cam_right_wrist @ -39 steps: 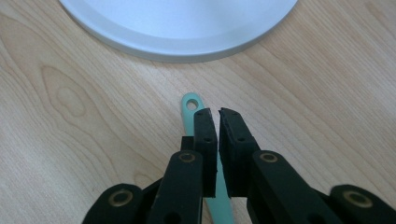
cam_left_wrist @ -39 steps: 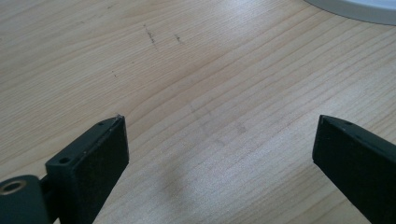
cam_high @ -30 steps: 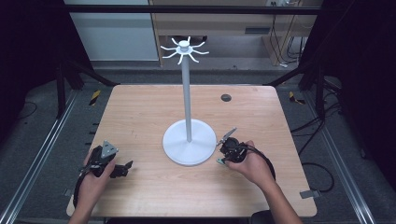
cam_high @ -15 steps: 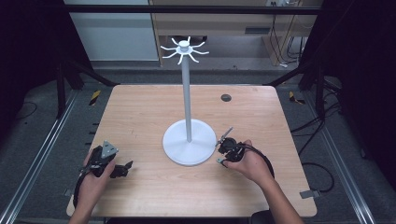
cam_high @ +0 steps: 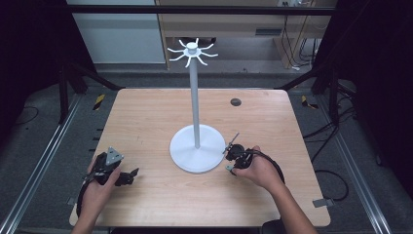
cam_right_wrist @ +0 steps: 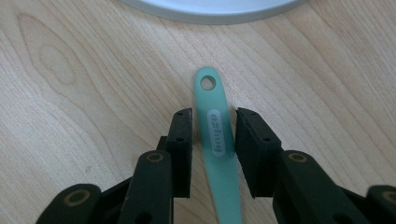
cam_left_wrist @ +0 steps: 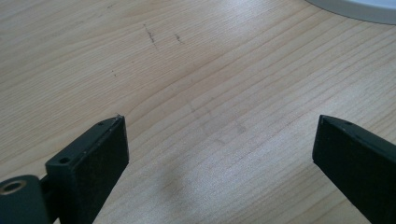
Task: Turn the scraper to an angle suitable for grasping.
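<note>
While straddling the green handle [cam_right_wrist: 218,140] on the desk [cam_high: 146,122], lining up the right tongs [cam_right_wrist: 214,140] for a pick.

Lying flat just short of the white stand base [cam_high: 197,155], long axis running straight away between the jaws, holed end pointing toward the base. Flanking it with narrow gaps either side, jaws having just been closing a little, pads not yet pressing. Judging the next move as squeezing fully onto the strip, then lifting, likely toward the hooks [cam_high: 191,50] atop the pole. Resting wide open and empty over bare wood, the left tongs [cam_left_wrist: 215,154].
</note>
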A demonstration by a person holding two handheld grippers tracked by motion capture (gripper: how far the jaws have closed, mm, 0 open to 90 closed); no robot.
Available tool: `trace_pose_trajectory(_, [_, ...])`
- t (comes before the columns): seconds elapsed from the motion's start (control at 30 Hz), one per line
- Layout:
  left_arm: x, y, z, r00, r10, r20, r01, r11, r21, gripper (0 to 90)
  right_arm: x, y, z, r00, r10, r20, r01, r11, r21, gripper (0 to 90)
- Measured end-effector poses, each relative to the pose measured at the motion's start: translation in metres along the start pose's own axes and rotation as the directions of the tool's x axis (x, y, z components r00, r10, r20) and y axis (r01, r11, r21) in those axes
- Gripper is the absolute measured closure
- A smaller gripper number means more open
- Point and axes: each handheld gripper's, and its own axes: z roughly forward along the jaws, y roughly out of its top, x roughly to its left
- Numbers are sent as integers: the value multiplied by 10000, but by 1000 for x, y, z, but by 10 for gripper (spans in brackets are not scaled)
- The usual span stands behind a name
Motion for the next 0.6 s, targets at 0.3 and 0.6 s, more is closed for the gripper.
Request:
trace_pose_trajectory(0.3, [0, 0, 0, 10000, -1, 7, 1, 10000, -3, 34, -3, 1, 2, 9999, 75, -129, -73, 9999, 141, 702])
trace_pose_trajectory(0.6, [0, 0, 0, 10000, -8, 0, 8, 10000, -11, 34, -8, -1, -4, 9990, 279, -345, -282, 9996, -100, 744])
